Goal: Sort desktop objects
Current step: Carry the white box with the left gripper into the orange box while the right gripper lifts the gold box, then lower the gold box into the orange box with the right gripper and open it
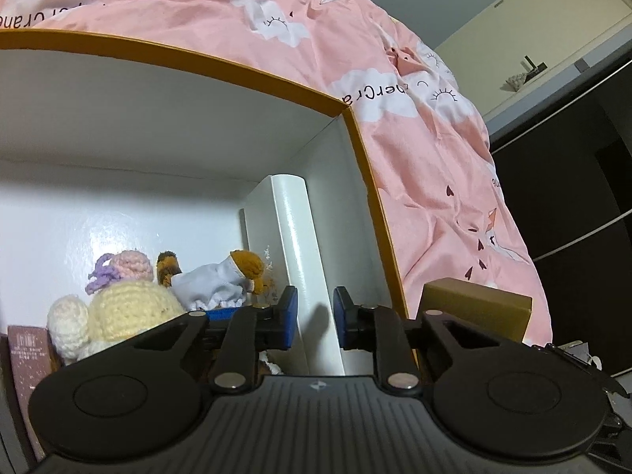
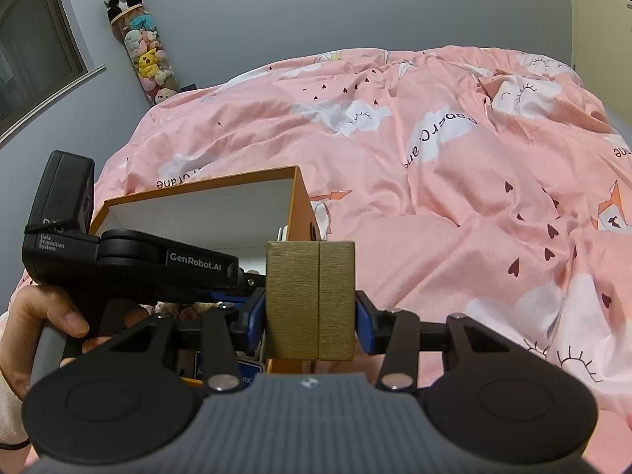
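Note:
An orange storage box (image 1: 357,146) with white inner walls stands on the bed; it also shows in the right wrist view (image 2: 302,205). Inside it lie a crocheted yellow toy (image 1: 126,308), a small doll (image 1: 221,280) and a white box (image 1: 300,245) standing on edge. My left gripper (image 1: 315,318) is open inside the storage box, its pads on either side of the white box's near edge without touching it. My right gripper (image 2: 310,314) is shut on a gold box (image 2: 310,300) and holds it upright just right of the storage box. The gold box also shows in the left wrist view (image 1: 478,310).
A pink printed duvet (image 2: 454,181) covers the bed around the box. A maroon packet (image 1: 29,355) leans at the box's left side. A tall tube of plush toys (image 2: 144,51) stands in the far wall corner. A dark wardrobe (image 1: 572,205) is to the right.

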A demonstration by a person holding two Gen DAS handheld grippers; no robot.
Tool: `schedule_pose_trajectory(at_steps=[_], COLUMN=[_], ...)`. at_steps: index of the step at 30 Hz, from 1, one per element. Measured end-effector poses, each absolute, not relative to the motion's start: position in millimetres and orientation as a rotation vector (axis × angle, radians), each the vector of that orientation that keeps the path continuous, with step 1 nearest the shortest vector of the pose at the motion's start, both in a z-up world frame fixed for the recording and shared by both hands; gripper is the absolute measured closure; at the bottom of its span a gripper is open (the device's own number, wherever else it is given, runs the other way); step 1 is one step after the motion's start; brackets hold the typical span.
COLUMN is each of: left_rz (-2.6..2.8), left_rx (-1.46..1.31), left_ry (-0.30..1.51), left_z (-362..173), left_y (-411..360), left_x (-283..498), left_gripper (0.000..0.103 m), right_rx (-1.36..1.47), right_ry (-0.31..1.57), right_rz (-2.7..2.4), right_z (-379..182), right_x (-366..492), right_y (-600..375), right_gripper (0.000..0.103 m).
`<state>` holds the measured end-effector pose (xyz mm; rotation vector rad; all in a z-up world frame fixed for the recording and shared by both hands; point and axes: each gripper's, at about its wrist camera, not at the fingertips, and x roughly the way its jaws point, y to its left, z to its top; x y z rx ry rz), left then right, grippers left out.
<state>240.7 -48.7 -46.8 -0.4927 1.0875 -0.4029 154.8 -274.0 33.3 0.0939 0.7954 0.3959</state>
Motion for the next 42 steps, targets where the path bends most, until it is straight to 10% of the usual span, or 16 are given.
schedule_pose_trajectory(at_steps=[21, 42], left_rz=[-0.130, 0.049], left_rx=[-0.238, -0.463], left_ry=[0.818, 0.823], left_z=[33.2, 1.5], left_y=[52.5, 181.7], left_x=[185.5, 167.9], left_gripper=[0.081, 0.081], right_rx=[0.119, 0.153], right_ry=[0.744, 1.067], right_rz=[0.523, 0.640], right_z=[71.1, -17.3], right_x=[169.1, 261.5], right_y=[-210.6, -18.1], right_gripper=[0.055, 0.055])
